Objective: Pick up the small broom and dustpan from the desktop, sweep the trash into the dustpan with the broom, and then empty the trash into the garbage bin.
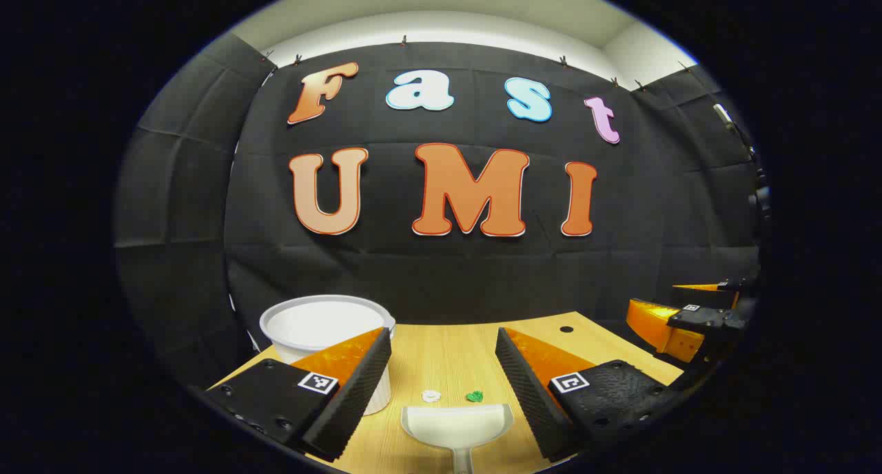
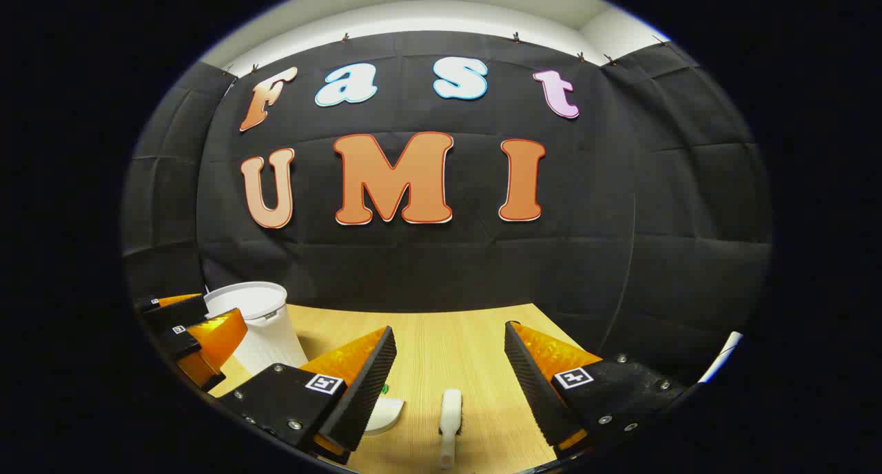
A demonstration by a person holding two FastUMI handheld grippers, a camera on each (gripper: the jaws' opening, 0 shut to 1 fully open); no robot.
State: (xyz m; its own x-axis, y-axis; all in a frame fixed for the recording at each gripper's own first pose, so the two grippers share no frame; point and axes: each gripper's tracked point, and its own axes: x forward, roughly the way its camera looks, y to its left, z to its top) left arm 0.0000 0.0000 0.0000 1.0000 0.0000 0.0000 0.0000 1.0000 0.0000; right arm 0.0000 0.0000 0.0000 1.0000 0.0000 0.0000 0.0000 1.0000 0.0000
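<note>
While nothing is lifted yet, we hold the left gripper (image 1: 443,364) above the near edge of the light wooden desktop (image 1: 448,353), its two black ribbed fingers spread wide and empty. Between them, near to us, lies the white plastic dustpan (image 1: 458,426), its mouth turned to the far side and its handle pointing back to us. We judge this is convenient, because the handle can be taken from the near side. Just beyond the mouth lie two small pieces of trash, a white scrap (image 1: 431,395) and a green scrap (image 1: 475,395), near each other but apart. They wait right in front of the pan, so a short sweep toward it should be enough. At the far left stands the white round garbage bin (image 1: 324,333), open at the top and partly hidden behind the left finger.

In the right gripper view, the right gripper (image 2: 450,367) is also wide open and holds nothing. The small white broom (image 2: 450,415) lies on the wood between its fingers, lengthwise toward us. We think each tool is placed under its own gripper on purpose. The next step, in our judgement, is to lower both and close on the handles.
</note>
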